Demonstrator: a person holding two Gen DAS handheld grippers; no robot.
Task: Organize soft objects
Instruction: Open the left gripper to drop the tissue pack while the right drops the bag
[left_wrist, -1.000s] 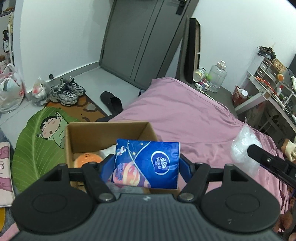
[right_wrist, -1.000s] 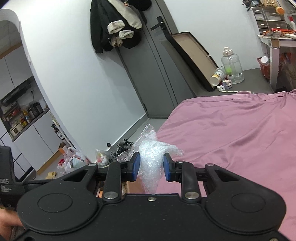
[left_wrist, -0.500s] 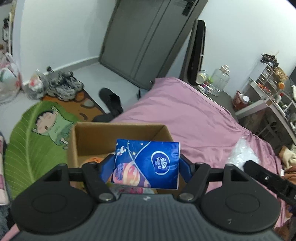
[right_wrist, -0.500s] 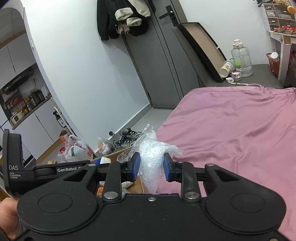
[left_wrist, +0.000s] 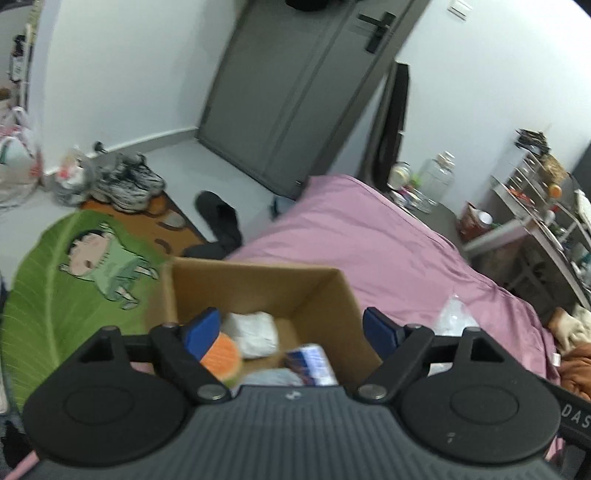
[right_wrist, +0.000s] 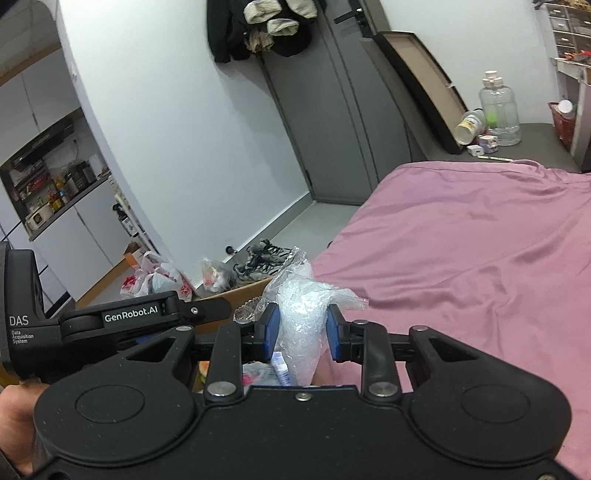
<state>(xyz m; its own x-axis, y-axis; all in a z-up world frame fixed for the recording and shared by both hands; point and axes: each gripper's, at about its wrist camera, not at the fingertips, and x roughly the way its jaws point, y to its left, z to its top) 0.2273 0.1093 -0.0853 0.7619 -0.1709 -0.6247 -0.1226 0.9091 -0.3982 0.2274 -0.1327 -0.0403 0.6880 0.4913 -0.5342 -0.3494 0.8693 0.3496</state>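
The left gripper (left_wrist: 291, 326) stands with its blue-padded fingers (left_wrist: 202, 328) spread wide and nothing between them, poised above an open cardboard box (left_wrist: 258, 286) that sits at the edge of the pink bedspread (left_wrist: 369, 236). Inside the box lie a blue tissue pack (left_wrist: 312, 363), a white soft bundle (left_wrist: 253, 330) and an orange round item (left_wrist: 221, 356); all three are blurred, and the gripper body cuts off the near part of the box, so its full contents cannot be made out. The tissue pack is only partly visible above the gripper body, and its print is illegible. The right gripper (right_wrist: 300, 331) has its fingers drawn in against a crumpled clear plastic bag (right_wrist: 301, 310), which it holds pinched at mid-height; the bag's lower end drops behind the gripper body. In the right wrist view the box appears only as a strip of brown rim behind the bag and the other gripper's arm. From the left wrist view the same bag shows as a pale, indistinct patch (left_wrist: 452, 314) over the bedspread, right of the box. Beyond the box, a green leaf-shaped mat (left_wrist: 55, 280) lies on the floor, with sneakers (left_wrist: 127, 182) near the grey door (left_wrist: 295, 92).
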